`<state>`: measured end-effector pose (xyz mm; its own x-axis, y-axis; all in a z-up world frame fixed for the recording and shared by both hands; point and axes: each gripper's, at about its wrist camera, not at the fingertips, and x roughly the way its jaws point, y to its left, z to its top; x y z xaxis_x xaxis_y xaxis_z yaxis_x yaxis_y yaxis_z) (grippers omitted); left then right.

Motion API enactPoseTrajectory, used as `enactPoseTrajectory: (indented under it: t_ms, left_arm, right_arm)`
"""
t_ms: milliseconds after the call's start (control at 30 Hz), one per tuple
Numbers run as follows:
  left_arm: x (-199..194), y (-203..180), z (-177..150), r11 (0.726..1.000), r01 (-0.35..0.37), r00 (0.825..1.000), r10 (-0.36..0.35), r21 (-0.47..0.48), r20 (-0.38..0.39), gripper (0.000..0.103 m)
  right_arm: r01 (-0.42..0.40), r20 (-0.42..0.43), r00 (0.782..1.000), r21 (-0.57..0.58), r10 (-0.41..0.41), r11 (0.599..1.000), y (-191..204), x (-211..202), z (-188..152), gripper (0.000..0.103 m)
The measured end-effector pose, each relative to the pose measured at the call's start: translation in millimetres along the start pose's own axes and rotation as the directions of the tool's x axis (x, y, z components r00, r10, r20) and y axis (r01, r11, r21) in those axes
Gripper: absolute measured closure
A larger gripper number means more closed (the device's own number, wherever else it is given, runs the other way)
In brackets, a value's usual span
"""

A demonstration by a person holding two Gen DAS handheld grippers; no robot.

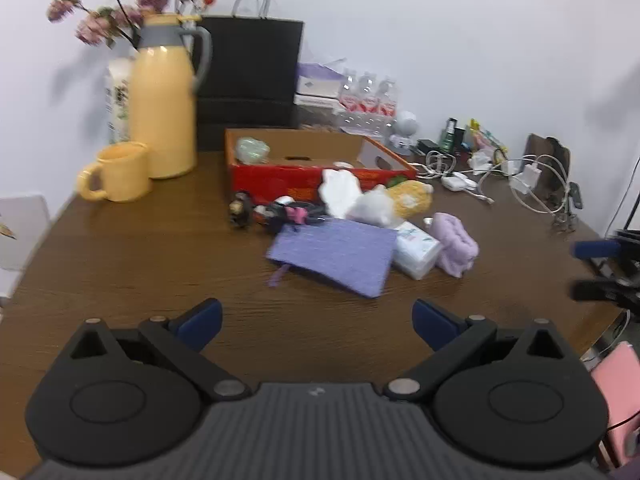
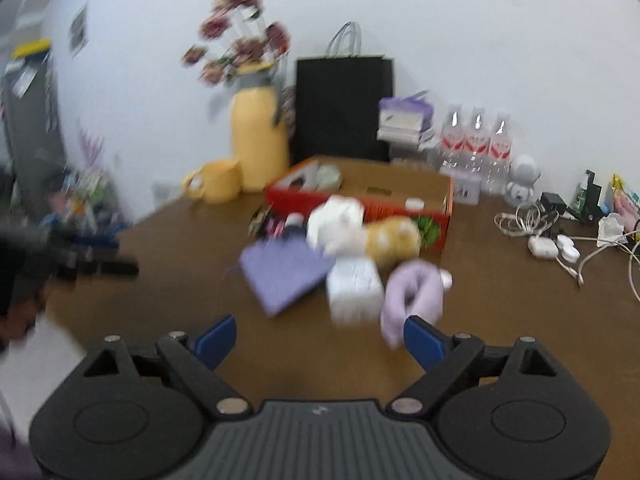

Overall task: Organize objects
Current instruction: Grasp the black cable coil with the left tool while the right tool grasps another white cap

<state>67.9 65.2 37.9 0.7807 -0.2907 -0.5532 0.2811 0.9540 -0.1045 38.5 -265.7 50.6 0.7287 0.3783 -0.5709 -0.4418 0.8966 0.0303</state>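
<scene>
On the brown worktop (image 1: 120, 248), the sorting appears barely begun: the red box (image 1: 288, 178) contains only a pale green item (image 1: 252, 150) and a small white piece, while the purple pouch (image 1: 336, 254), tissue pack (image 1: 418, 250), lilac towel (image 1: 458, 244), white and yellow plush toys (image 1: 376, 196) and small dark trinkets (image 1: 276, 212) lie loose in front of it. Both the left gripper (image 1: 316, 320) and the right gripper (image 2: 318, 338) stand wide and empty, set back from the pile; the towel lies nearest the right gripper.
</scene>
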Motion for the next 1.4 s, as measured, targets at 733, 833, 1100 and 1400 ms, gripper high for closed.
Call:
enactPoseTrajectory:
  t_ms: [733,833,1100,1400]
  left_arm:
    - [266,109,107,0.997,0.025,0.999,-0.028,-0.072,-0.03,0.057]
    - [278,110,103,0.995,0.065,0.996,-0.069,-0.072,-0.057,0.081]
    - [218,124,113,0.955,0.22,0.975,-0.209,-0.199,0.073,0.084]
    - [119,94,51,0.908,0.267,0.964,-0.252,-0.322,0.091,0.086]
  right_arm:
    - [-0.069,-0.033,0.997,-0.093,0.066,0.993,24,299,136,0.039]
    - [-0.076,-0.129,0.99,-0.111,0.062,0.991,37,343,136,0.049]
    - [-0.045,-0.057,0.998,-0.112,0.038,0.993,43,339,130,0.077]
    - [-0.053,0.085,0.994,-0.099,0.062,0.994,41,201,102,0.077]
